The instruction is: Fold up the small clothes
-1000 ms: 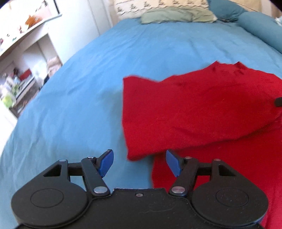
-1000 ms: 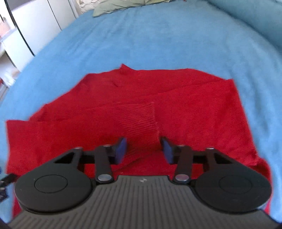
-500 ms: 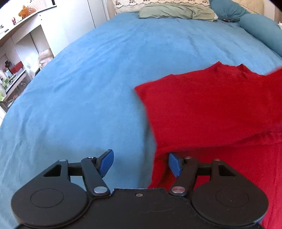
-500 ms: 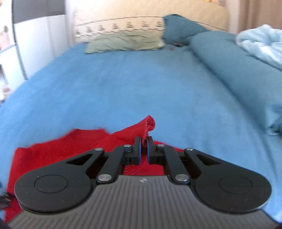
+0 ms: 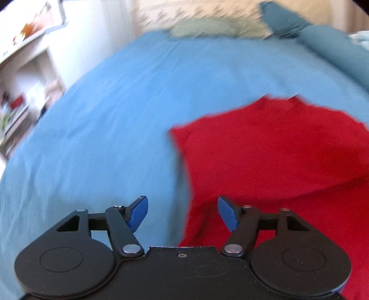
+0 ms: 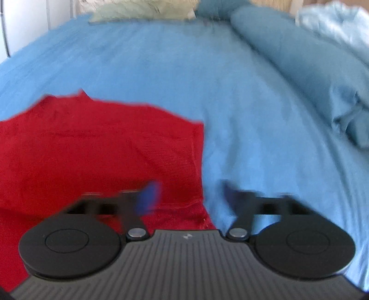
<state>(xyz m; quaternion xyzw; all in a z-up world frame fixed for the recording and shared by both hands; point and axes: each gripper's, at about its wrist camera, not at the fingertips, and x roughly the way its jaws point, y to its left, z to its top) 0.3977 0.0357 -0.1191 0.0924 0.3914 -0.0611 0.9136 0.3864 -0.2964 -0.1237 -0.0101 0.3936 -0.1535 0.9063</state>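
Note:
A red garment lies flat on the blue bedsheet, partly folded over itself. My left gripper is open and empty, hovering over the garment's left edge. In the right wrist view the garment lies to the left. My right gripper is open and empty over the garment's right edge, its fingers blurred by motion.
Pillows lie at the head of the bed. A rolled blue duvet runs along the right side. White shelves stand left of the bed.
My right gripper was shut on a fold of the red garment; it has let go, opened and moved to the garment's right edge. My left gripper stayed open near the left edge.

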